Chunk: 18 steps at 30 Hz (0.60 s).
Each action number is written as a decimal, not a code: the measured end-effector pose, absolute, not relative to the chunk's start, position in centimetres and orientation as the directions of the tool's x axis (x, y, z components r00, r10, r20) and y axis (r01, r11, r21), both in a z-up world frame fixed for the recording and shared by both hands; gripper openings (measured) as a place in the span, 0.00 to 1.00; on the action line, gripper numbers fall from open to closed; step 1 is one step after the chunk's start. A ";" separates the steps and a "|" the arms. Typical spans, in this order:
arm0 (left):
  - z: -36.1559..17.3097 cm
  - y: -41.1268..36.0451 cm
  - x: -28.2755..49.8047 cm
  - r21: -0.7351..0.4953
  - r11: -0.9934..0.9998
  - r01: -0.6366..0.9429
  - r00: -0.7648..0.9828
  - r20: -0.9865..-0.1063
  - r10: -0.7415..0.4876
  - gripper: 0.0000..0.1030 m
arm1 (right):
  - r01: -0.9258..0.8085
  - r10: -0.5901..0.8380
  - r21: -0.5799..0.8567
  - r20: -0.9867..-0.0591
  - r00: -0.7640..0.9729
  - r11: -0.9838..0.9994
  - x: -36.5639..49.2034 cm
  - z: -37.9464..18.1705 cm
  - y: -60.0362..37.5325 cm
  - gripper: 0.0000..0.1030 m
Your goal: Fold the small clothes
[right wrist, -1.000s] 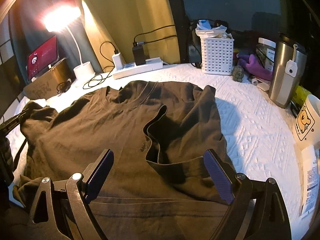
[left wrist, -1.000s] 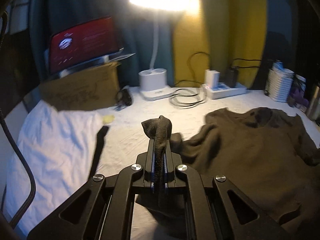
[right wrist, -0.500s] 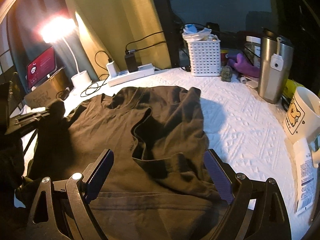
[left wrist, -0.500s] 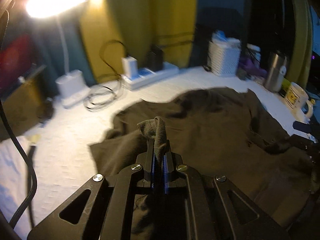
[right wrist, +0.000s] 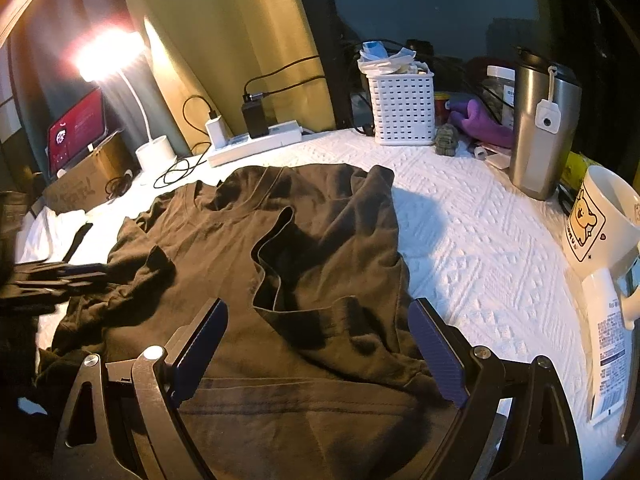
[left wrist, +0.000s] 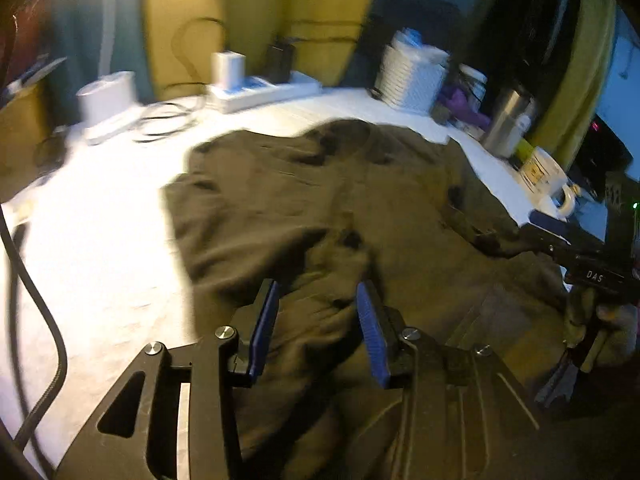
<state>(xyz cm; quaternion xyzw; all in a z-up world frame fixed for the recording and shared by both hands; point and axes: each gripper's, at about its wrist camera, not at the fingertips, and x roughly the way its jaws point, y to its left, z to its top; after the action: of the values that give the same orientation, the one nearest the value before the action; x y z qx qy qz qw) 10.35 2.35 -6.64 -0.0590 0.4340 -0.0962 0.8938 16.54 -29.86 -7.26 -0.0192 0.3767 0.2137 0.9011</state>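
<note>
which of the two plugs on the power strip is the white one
The white charger at the power strip's left end; the black adapter stands right of it, nearer the basket.

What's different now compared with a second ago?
The left gripper carried the sleeve it pinched inward over the brown shirt, and its jaws have just been opening, letting it go. The right gripper stayed open above the shirt; the mug did not move.

dim, lamp (right wrist: 106,54) glare, left view blurred
</note>
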 end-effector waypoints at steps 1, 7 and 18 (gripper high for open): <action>-6.5 3.3 10.0 -0.188 0.977 0.101 0.618 -0.757 -0.210 0.40 | -0.400 0.367 0.122 -0.689 0.624 0.909 16.5 -7.3 -29.7 0.90; -7.8 8.1 9.6 -0.237 0.971 0.017 0.637 -0.746 -0.193 0.44 | -0.400 0.348 0.098 -0.704 0.620 0.911 16.3 -7.3 -29.0 0.90; -8.5 5.6 8.0 -0.318 0.936 0.151 0.606 -0.718 -0.342 0.40 | -0.381 0.311 0.068 -0.716 0.625 0.922 15.8 -7.1 -28.8 0.90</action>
<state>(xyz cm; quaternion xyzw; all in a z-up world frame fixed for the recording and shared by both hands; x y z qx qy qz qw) 8.01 5.59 -8.51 -0.1131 0.4215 -0.1386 0.8890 15.77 -28.76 -7.10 -0.0451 0.3881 0.1920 0.9003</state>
